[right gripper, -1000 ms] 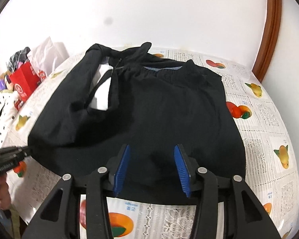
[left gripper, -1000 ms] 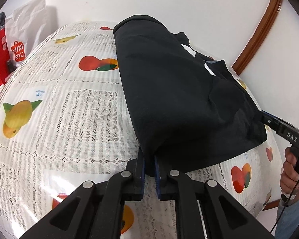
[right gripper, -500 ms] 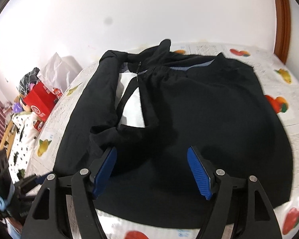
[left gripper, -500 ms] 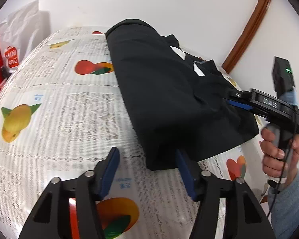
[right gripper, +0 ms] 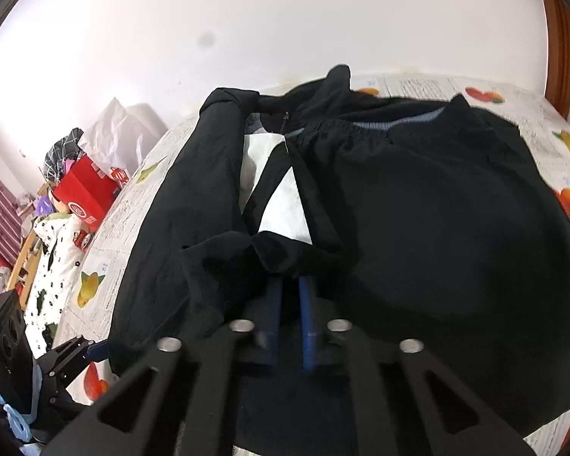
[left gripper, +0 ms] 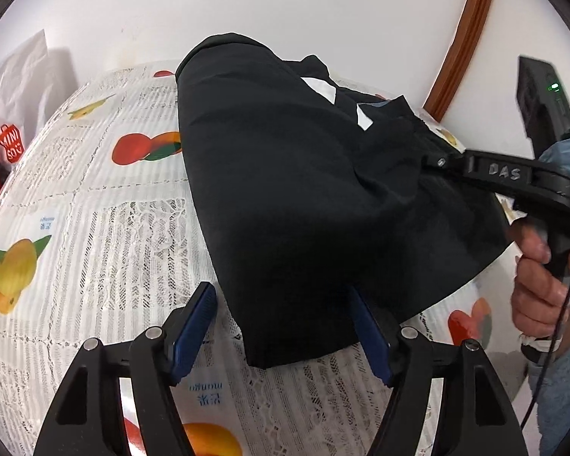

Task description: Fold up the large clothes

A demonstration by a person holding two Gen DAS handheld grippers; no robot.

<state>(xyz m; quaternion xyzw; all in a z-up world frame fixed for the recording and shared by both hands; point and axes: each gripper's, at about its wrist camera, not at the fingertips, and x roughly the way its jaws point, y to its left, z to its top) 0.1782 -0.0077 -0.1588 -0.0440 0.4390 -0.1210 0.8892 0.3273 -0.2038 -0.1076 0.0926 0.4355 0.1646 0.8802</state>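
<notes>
A large black garment (left gripper: pixel 292 190) lies partly folded on a table with a fruit-print lace cloth (left gripper: pixel 95 228). My left gripper (left gripper: pixel 285 334) is open, its blue pads either side of the garment's near corner. My right gripper (right gripper: pixel 288 288) is shut on a bunched fold of the black garment (right gripper: pixel 437 228) near its middle; it also shows in the left wrist view (left gripper: pixel 440 161), reaching in from the right. White patches (right gripper: pixel 281 197) show between the folded sleeve and the body.
A white bag and a red Miniso bag (left gripper: pixel 11 140) stand at the table's left side. Red boxes and clutter (right gripper: pixel 83 193) sit beyond the left edge. A wooden door frame (left gripper: pixel 463 38) is at the back right, a white wall behind.
My left gripper let go of the garment's corner and opened. My right gripper moved in over the garment and shut on a fold near its middle.
</notes>
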